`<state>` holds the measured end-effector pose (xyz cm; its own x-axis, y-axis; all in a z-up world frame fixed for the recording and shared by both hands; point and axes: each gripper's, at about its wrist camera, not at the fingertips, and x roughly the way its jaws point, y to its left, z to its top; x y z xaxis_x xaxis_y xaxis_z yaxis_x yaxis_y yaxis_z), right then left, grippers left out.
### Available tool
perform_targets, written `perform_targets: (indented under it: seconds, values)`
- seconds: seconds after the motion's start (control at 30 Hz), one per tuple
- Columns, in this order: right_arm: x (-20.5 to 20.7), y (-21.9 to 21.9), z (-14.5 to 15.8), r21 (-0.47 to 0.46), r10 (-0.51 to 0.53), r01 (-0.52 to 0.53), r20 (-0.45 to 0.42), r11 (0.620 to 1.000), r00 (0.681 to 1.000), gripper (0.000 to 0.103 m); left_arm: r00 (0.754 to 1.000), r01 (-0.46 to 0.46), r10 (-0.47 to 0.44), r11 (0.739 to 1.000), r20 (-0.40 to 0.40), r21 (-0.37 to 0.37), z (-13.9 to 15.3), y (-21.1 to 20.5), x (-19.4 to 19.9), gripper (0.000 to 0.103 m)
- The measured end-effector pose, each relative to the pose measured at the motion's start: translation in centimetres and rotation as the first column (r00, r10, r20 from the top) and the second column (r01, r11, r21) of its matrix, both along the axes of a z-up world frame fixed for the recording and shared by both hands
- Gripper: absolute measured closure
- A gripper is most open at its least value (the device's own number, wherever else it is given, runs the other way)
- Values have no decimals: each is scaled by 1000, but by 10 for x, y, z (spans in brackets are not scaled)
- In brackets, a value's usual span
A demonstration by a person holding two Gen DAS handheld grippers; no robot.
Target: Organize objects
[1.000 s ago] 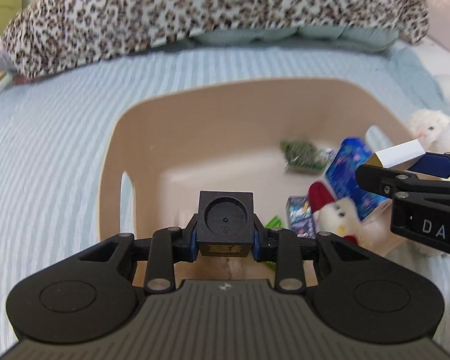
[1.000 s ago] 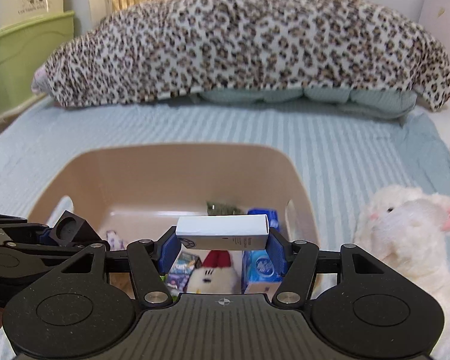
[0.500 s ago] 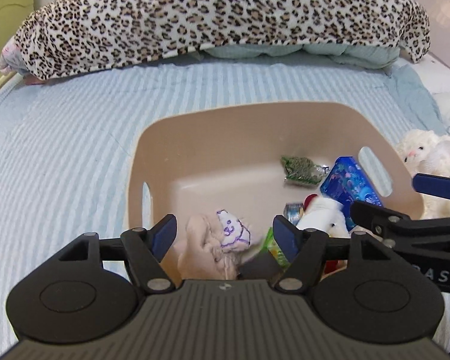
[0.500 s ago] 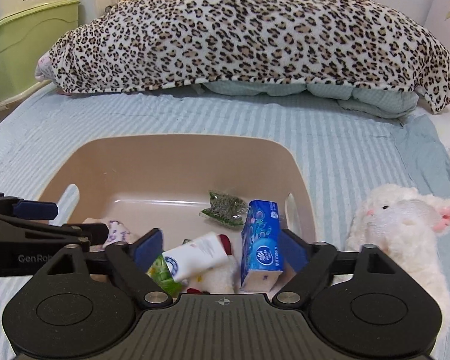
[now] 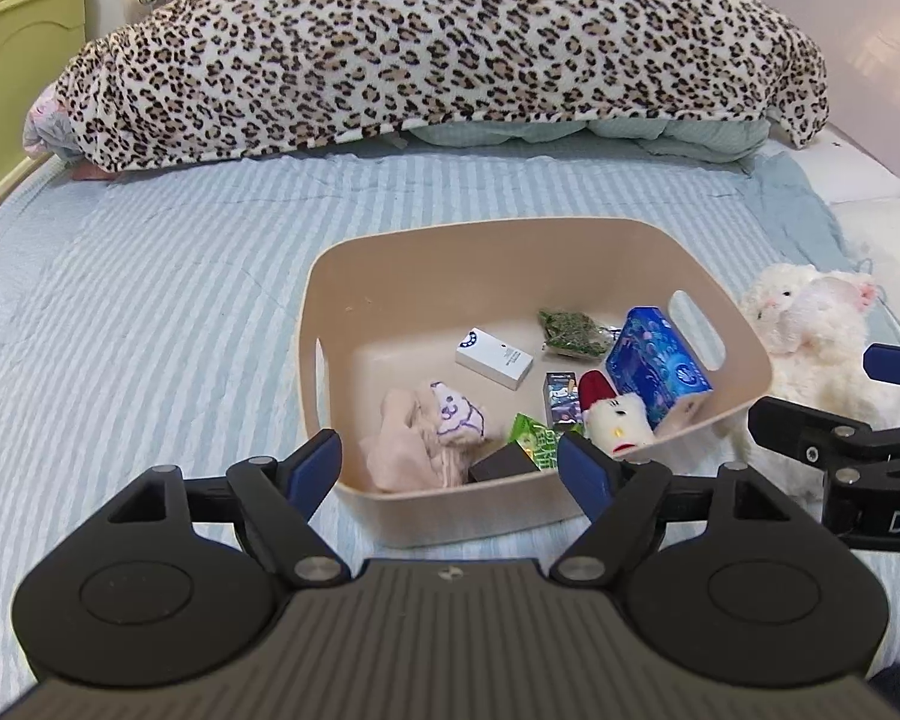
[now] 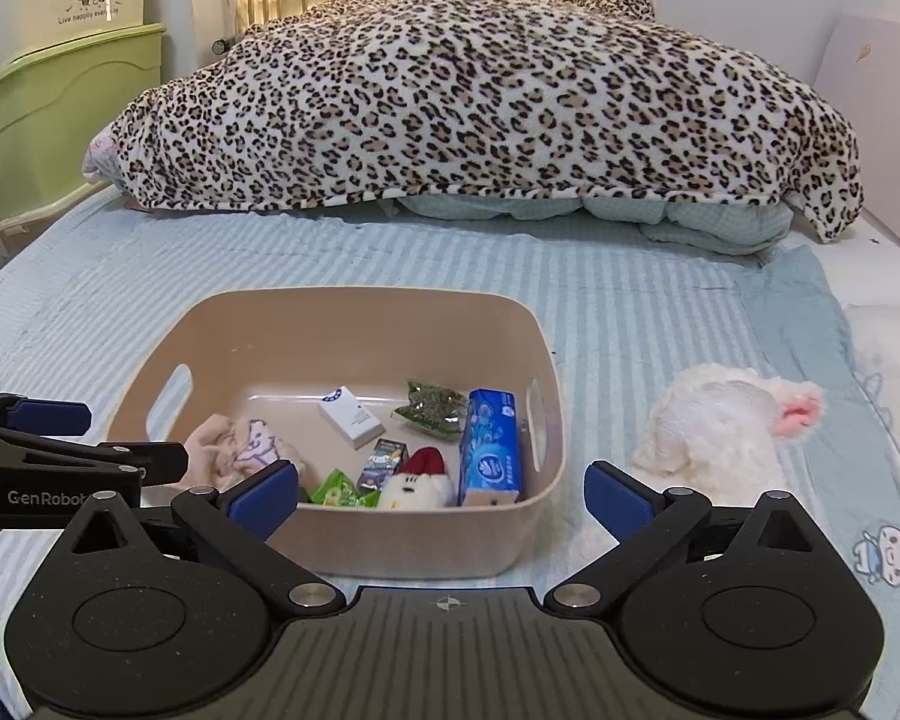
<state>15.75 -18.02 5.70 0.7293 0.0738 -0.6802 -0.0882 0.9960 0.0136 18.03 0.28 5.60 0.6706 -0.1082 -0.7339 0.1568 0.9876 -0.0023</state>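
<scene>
A beige basket point(image 5: 486, 246) point(image 6: 360, 303) sits on the striped bed. In it lie a white box point(image 5: 494, 357) point(image 6: 350, 417), a black cube point(image 5: 501, 464), a blue tissue pack point(image 5: 657, 367) point(image 6: 491, 450), a green herb packet point(image 5: 573, 331) point(image 6: 432, 411), a small plush with a red hat point(image 5: 612, 414) point(image 6: 417, 483), pink cloth point(image 5: 426, 438) point(image 6: 234, 450) and green packets point(image 6: 339, 489). My left gripper point(image 5: 450, 465) is open and empty above the basket's near rim. My right gripper point(image 6: 441, 489) is open and empty, near the basket's near right corner.
A white plush lamb point(image 5: 810, 336) point(image 6: 726, 420) lies on the bed right of the basket. A leopard-print blanket point(image 5: 438, 48) point(image 6: 480, 90) is heaped at the far end. A green cabinet point(image 6: 42, 120) stands at the left.
The left gripper opened and dropped the black cube into the basket; the right gripper opened and dropped the white box in. Both grippers have pulled back and up from the basket.
</scene>
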Motion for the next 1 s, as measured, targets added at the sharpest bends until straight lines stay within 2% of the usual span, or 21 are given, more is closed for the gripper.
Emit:
perform_targets:
  seconds: [0.57, 1.0]
  values:
    - [-72, 9, 10, 34, 4, -6, 52, 999, 999, 0, 998, 4, -4, 1000, 68, -3, 13, 12, -63, 22]
    - [-100, 7, -2, 63, 30, -30, 3, 998, 1000, 0, 997, 10, -10, 1000, 70, -9, 8, 12, -104, 22]
